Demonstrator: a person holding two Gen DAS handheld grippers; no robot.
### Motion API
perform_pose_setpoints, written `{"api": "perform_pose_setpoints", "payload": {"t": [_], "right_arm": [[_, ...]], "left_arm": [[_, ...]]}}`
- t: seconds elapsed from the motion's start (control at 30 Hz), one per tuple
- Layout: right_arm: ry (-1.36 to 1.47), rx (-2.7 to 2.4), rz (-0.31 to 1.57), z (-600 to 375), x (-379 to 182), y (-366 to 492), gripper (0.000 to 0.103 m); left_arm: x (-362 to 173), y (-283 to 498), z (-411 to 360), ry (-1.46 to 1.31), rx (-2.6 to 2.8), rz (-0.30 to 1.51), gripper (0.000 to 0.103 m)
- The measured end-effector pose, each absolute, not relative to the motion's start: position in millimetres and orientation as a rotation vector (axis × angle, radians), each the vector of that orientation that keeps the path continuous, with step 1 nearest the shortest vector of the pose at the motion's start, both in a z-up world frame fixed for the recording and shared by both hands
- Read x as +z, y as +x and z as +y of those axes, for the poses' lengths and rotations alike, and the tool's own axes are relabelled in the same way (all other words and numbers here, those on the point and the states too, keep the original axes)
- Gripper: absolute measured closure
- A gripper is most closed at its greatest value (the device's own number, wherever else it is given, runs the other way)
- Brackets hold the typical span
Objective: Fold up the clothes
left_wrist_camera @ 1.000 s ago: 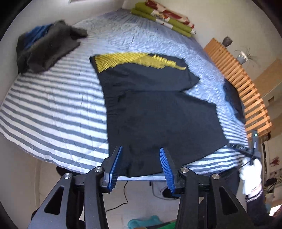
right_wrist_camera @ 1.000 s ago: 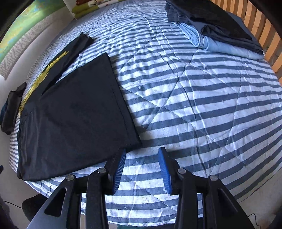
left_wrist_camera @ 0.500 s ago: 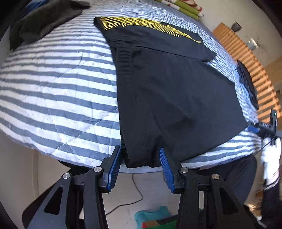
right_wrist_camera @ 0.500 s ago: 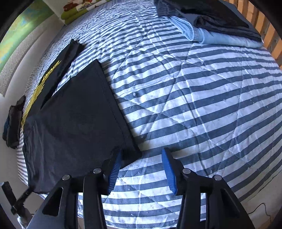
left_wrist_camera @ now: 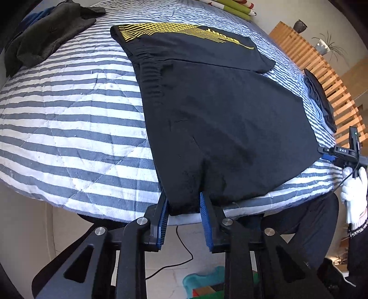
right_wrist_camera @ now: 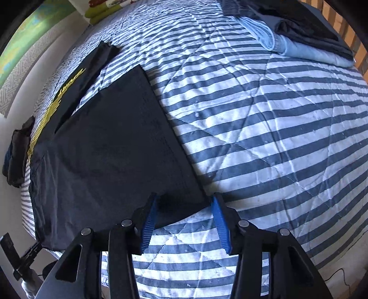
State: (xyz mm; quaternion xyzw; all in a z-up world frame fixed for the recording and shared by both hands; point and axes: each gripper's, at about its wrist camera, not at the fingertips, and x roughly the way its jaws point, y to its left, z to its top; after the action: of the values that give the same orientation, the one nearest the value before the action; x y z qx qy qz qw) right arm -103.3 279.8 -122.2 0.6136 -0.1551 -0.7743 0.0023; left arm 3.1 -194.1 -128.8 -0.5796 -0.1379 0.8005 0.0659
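A black T-shirt (left_wrist_camera: 218,119) with a yellow print lies flat on the striped quilt (left_wrist_camera: 69,115), one side folded over. My left gripper (left_wrist_camera: 183,197) is at the shirt's near corner by the bed's edge. Its jaws are closing, and the bunched corner fills the gap with both blue pads against it. My right gripper (right_wrist_camera: 185,199) points down at the hem corner of the T-shirt (right_wrist_camera: 110,149). That corner lies between its jaws, which are closing but still stand apart from the cloth. In the left wrist view the right gripper (left_wrist_camera: 340,154) shows in a white-gloved hand (left_wrist_camera: 354,188).
A dark grey heap of clothes (left_wrist_camera: 46,36) lies at the far left of the bed. Folded dark and light-blue garments (right_wrist_camera: 299,30) are stacked by the wooden slatted headboard (left_wrist_camera: 310,59). Green and red pillows (left_wrist_camera: 232,7) sit at the far end. The person's dark trousers (left_wrist_camera: 310,225) stand at the bedside.
My left gripper came down to the shirt's near corner and its jaws narrowed onto the cloth. The right gripper shifted slightly, so the hem corner now lies between its jaws.
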Motion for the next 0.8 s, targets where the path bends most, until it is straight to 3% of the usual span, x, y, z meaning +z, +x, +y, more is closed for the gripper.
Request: {"api": "perform_pose_setpoints", "payload": {"t": [0.07, 0.17, 0.43, 0.6, 0.8], "right_arm": [[1.927, -2.449, -0.441, 276, -122, -103, 0.083], [1.904, -2.429, -0.476, 276, -122, -102, 0.094], [1.857, -2.450, -0.569, 283, -110, -102, 0.098], [1.854, -2.458, -0.548, 280, -105, -103, 0.098], [1.835, -2.446, -0.627, 288, -99, -105, 0.099]], "left_arm": [[-126, 5, -193, -1.739, 2.428, -0.398, 0.075], [-125, 6, -192, -1.740, 2.441, -0.385, 0.075], [-102, 14, -192, -1.688, 2.534, -0.302, 0.068], [-98, 10, -163, -1.638, 2.505, -0.088, 0.064], [-122, 4, -129, -1.695, 2.372, 0.295, 0.060]]}}
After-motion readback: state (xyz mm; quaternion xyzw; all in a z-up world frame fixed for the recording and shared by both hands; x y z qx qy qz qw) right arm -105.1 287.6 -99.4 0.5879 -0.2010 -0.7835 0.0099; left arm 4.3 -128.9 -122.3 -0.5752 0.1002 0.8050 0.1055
